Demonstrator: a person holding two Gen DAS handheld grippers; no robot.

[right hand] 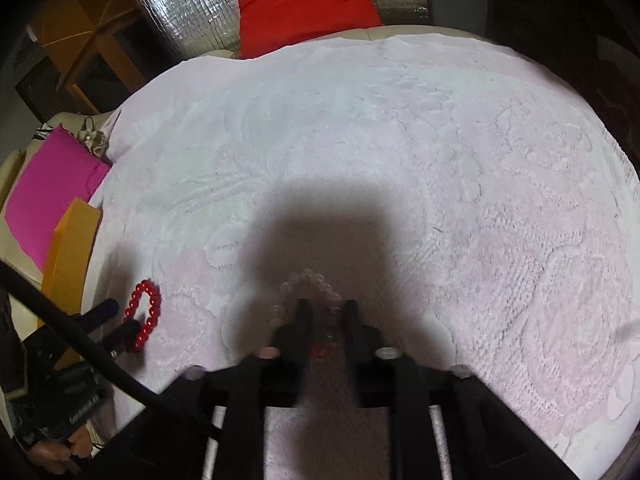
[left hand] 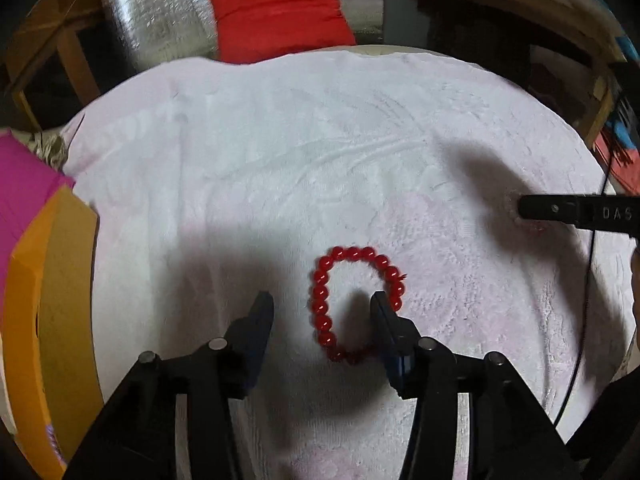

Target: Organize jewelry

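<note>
Red bead bracelet (left hand: 354, 300) is seen lying flat on the pale towel (left hand: 320, 140) that covers the worktop, directly ahead of the left tool (left hand: 322, 302). Left tool fingers are spread wide apart: one finger is set outside the loop on the near-left, the other tip inside the loop, so that the left run of beads lies between them. No contact with the beads can be confirmed.

A second bracelet of clear beads (right hand: 308, 284) is made out just ahead of the right tool (right hand: 326, 308), in its shadow. The right tool's fingers stand close together with a narrow gap; whether a strand is pinched between them cannot be told, since the spot is dark and blurred.

Handling, as judged: both bracelets are likely light, with hard, glossy round beads on a slack cord, so the loop is expected to sag and swing once lifted. Smooth beads may roll or squirt out of a pinch. A hold across one run of beads, with the fingers closed on the cord line between two beads, is judged best. The towel pile may snag the red bracelet's knot tail.

An orange box (left hand: 48, 300) is noted to the left tool's left.
</note>
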